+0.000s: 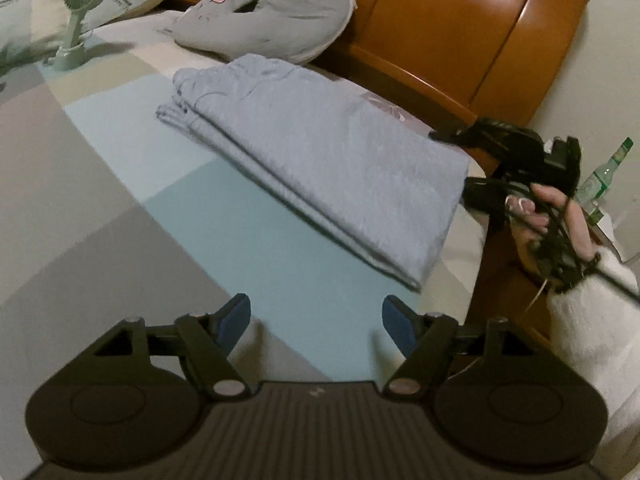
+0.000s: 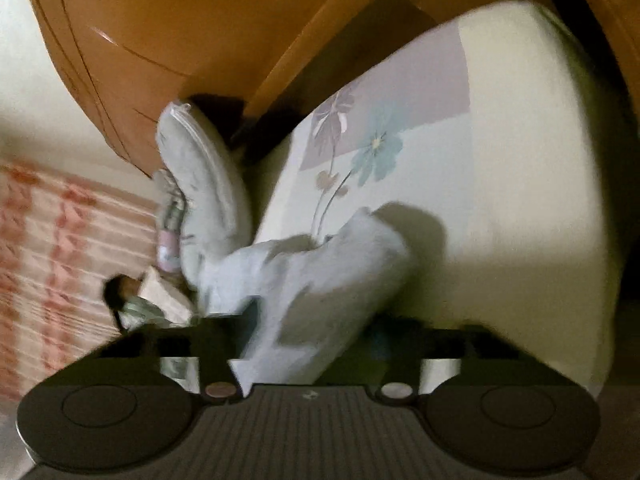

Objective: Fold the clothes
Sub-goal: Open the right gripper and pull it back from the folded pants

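Blue-grey cloth (image 1: 320, 152), already folded into 1 flat rectangle, is lying on the bed (image 1: 120, 200) near the headboard (image 1: 460, 20), while the left gripper (image 1: 316, 316) is hovering empty with wide jaws and the right gripper (image 2: 308, 344) is pinching its corner, leaving perhaps 1 more fold.

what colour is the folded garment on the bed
Pale grey-blue, plain apart from a faint line drawing near its far end. The folded garment shows best in the left wrist view.
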